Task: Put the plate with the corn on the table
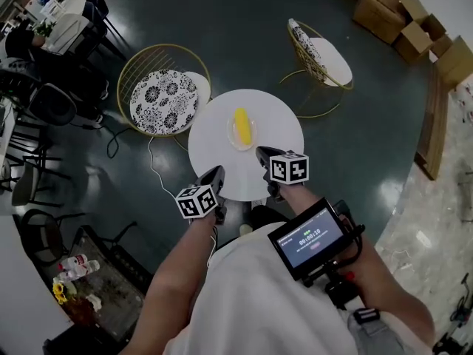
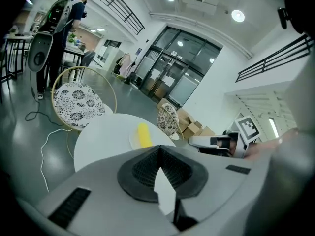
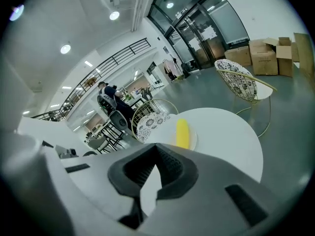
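Just beyond the centre of the round white table (image 1: 214,165), the pale round plate (image 1: 231,136) bearing the yellow corn cob (image 1: 242,126) sits flat, so the task looks done. Over the near edge, the left gripper (image 1: 216,173) and right gripper (image 1: 263,154) hover with jaws pressed together, empty, probably because nothing needs carrying.

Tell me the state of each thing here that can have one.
plate: set flat on the table, held by nothing
corn: lying on the plate
left tool: jaws together, empty
right tool: jaws together, empty
cardboard box: flaps open
screen: lit
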A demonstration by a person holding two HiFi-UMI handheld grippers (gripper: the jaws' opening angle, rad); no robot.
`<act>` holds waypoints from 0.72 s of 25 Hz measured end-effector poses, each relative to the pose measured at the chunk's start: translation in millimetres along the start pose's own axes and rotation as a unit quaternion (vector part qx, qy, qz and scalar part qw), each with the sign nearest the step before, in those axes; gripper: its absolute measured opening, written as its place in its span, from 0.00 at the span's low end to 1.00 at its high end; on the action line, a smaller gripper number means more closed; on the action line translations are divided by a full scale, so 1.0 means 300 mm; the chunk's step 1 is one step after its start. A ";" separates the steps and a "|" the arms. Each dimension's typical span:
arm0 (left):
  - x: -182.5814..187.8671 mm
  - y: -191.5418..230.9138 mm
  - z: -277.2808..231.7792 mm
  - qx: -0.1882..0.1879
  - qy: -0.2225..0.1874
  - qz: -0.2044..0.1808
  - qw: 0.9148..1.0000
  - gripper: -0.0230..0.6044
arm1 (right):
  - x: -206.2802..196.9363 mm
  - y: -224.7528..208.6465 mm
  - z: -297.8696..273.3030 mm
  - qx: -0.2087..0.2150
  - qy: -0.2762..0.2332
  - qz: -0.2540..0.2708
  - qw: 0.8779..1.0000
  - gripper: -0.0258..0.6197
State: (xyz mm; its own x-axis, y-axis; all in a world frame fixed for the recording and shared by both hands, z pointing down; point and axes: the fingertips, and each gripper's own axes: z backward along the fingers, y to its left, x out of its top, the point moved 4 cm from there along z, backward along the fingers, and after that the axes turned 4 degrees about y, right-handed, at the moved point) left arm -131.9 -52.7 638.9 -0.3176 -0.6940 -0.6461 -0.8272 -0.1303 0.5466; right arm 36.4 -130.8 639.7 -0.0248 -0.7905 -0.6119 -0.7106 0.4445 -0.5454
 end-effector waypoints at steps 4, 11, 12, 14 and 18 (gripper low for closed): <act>-0.019 -0.041 0.066 -0.009 -0.011 -0.017 1.000 0.05 | -0.032 0.041 0.062 0.005 -0.011 0.007 1.000 0.05; -0.026 -0.124 0.174 -0.031 -0.035 -0.038 0.998 0.05 | -0.074 0.147 0.159 0.039 -0.022 0.004 0.999 0.05; -0.028 -0.137 0.189 -0.033 -0.037 -0.043 0.998 0.05 | -0.079 0.164 0.174 0.044 -0.024 0.006 0.999 0.05; -0.030 -0.162 0.217 -0.038 -0.041 -0.054 0.997 0.05 | -0.086 0.192 0.202 0.052 -0.029 0.009 0.998 0.05; -0.041 -0.188 0.273 -0.043 -0.049 -0.077 0.995 0.05 | -0.101 0.233 0.246 0.061 -0.039 0.019 0.997 0.05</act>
State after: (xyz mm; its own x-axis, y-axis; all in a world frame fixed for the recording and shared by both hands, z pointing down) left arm -119.4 21.2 572.3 -0.2372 -0.5886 -0.7729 -0.8283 -0.2932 0.4775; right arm 39.5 -44.6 577.9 0.0087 -0.7388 -0.6739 -0.6197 0.5249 -0.5835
